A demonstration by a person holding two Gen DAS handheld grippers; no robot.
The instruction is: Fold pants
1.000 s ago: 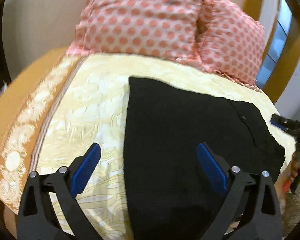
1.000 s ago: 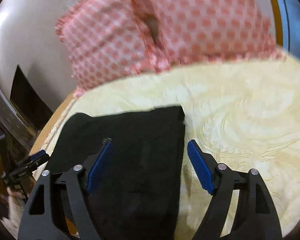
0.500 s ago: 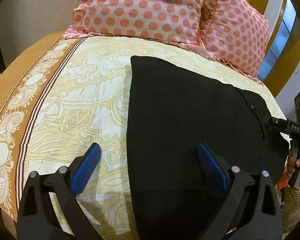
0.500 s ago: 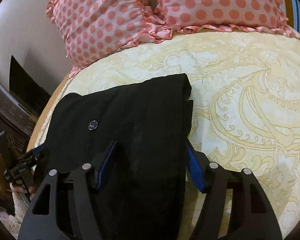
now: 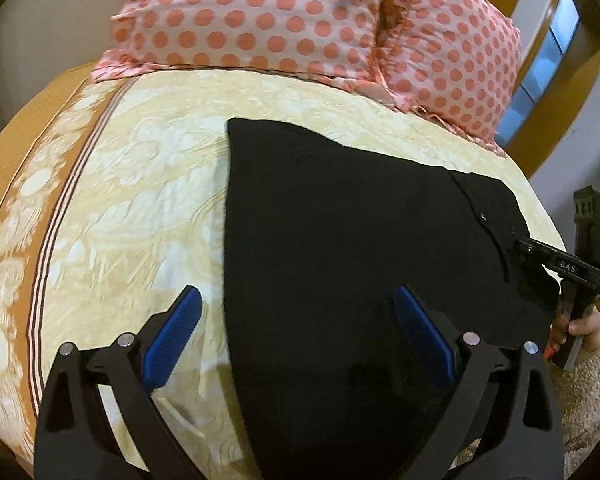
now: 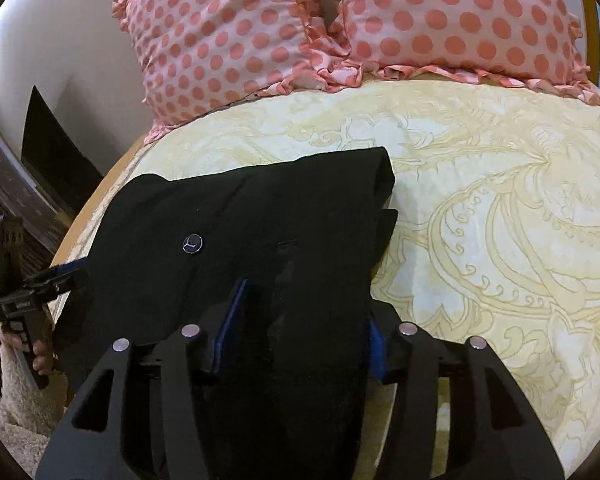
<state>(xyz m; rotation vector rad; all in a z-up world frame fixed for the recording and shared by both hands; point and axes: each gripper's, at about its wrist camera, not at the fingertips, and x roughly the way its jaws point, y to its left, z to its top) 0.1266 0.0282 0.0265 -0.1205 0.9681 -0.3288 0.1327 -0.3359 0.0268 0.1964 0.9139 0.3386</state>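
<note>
1. Pants (image 5: 340,260): black, lying flat on the bed (image 5: 140,200) below the pillows (image 5: 280,12).
2. Likely soft, limp, light cloth; thick at the layered edge.
3. Left tongs (image 5: 298,338) spread wide, gripping nothing.
4. Right tongs (image 6: 300,332) are closing around a bunched fold; whether it is pinched yet, I cannot tell.

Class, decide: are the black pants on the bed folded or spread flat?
Folded: the pants show stacked layered edges at their right corner on the bedsheet.
</note>
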